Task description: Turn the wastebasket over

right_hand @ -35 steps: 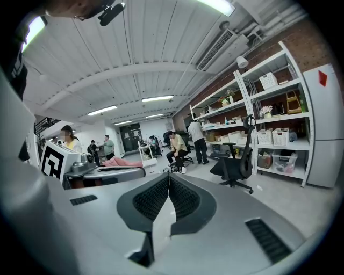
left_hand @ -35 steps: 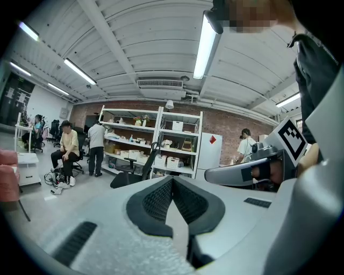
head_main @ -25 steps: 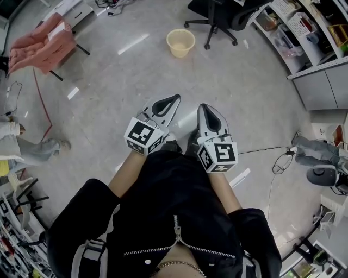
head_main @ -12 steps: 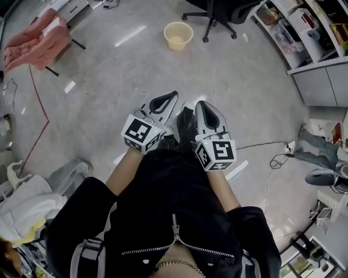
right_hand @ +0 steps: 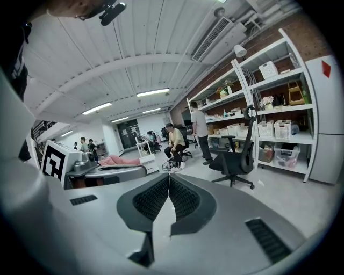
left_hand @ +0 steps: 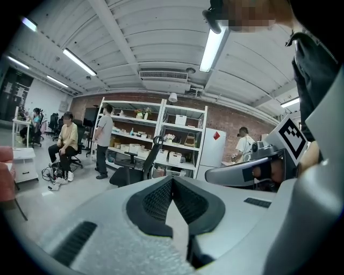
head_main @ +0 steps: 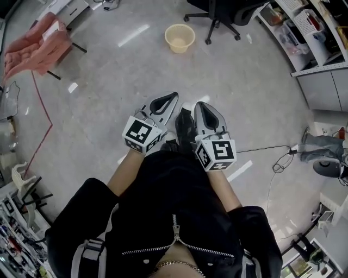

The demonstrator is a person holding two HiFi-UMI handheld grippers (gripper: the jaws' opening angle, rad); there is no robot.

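Observation:
The wastebasket (head_main: 180, 38), a pale yellow mesh basket, stands upright with its mouth up on the grey floor, far ahead in the head view. My left gripper (head_main: 174, 95) and right gripper (head_main: 200, 103) are held side by side in front of my body, well short of the basket. Both are shut with nothing between the pads. In the left gripper view the left gripper (left_hand: 172, 180) has its jaws together and points across the room. The right gripper (right_hand: 169, 176) looks the same in its own view. Neither gripper view shows the basket.
A black office chair (head_main: 216, 13) stands just right of the basket. A pink cloth (head_main: 33, 46) hangs over a stand at far left, with a red cable (head_main: 44, 111) below it. Shelves and cabinets (head_main: 315, 49) line the right side. Cables (head_main: 274, 157) lie on the floor there.
The floor has shifted slightly under me, and a dark shoe now shows between the grippers. Both grippers have stayed shut and side by side. The basket has not moved.

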